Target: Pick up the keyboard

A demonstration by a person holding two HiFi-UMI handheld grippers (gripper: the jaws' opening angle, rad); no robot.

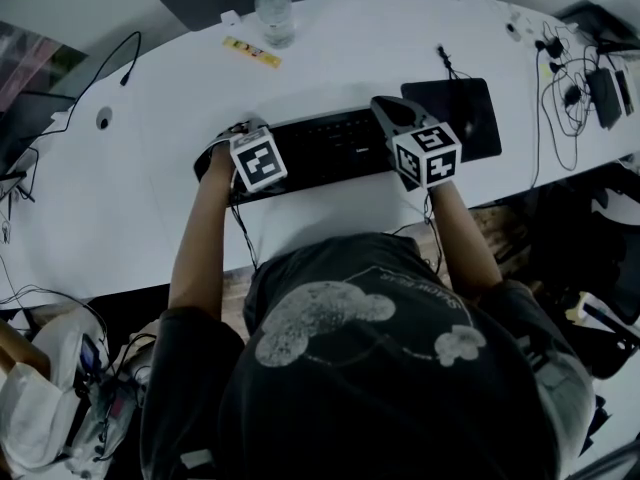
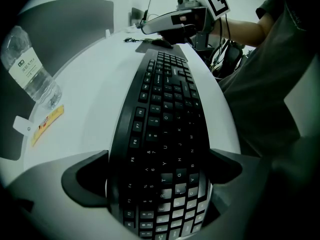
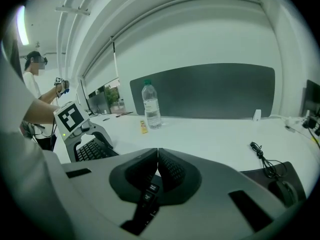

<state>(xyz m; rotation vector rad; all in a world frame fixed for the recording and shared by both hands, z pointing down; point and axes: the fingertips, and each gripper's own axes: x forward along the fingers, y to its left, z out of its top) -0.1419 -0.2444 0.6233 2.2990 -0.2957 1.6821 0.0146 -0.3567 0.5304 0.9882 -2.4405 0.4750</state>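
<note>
Centre of frame: black keyboard (image 1: 330, 148) lengthwise across white table (image 1: 150, 168). At its left end, left gripper (image 1: 236, 140); at its right end, right gripper (image 1: 392, 116). Just right of that, black mouse pad (image 1: 462, 113). Top centre, water bottle (image 1: 273, 13), with yellow strip (image 1: 251, 52) just beside. Upper right, tangled cables (image 1: 568, 80).

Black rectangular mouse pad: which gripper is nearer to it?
Right. The right gripper is at the black keyboard's end beside the mouse pad; the left gripper is at the keyboard's far end.
</note>
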